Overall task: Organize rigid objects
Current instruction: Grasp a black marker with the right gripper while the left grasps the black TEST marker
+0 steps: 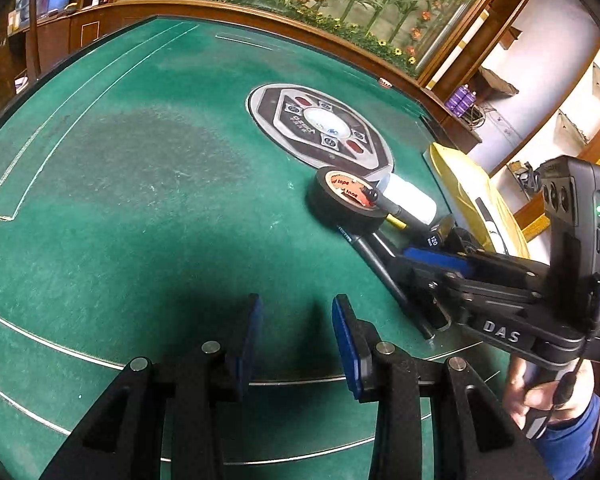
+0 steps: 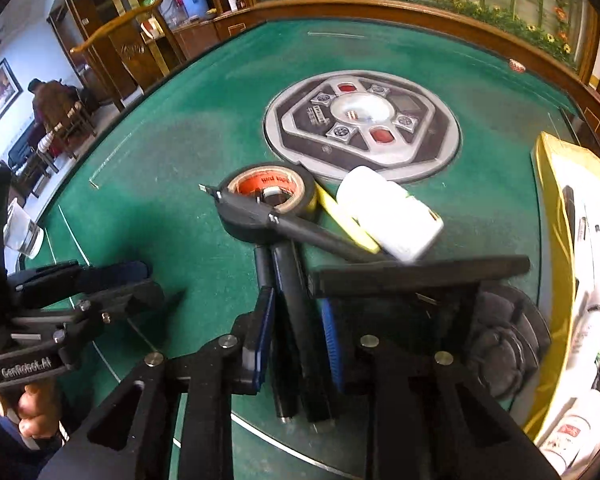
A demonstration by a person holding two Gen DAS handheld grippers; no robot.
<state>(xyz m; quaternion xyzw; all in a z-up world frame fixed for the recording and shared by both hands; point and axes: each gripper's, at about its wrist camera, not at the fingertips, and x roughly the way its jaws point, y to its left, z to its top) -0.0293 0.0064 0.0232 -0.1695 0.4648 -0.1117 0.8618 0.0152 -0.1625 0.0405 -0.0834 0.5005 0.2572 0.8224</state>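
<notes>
Step in hand: your right gripper [image 2: 296, 344] is set over two black pens [image 2: 296, 320] lying side by side low in the right wrist frame; I judge this the pickup.
Right fingers: their blue pads [image 2: 265, 332] flank a pen barrel, narrowed but with a gap showing; whether they press it yet I cannot tell.
Doing it well: centre the one barrel you want between the pads, or both will likely roll together.
Clutter: a black roll of tape with an orange core [image 2: 268, 196] and a white plastic bottle [image 2: 388, 212] sit mid-frame, a black-handled tool [image 2: 300, 228] across the tape.
Destination: the yellow tray [image 2: 556, 184] at the right edge, probably.
Left gripper [image 1: 296, 340]: fingers spread, holding nothing, above bare green felt tabletop [image 1: 140, 200].
Hand pose: both grippers tilt steeply downward; your left hand [image 2: 32, 404] grips its handle at lower left.
</notes>
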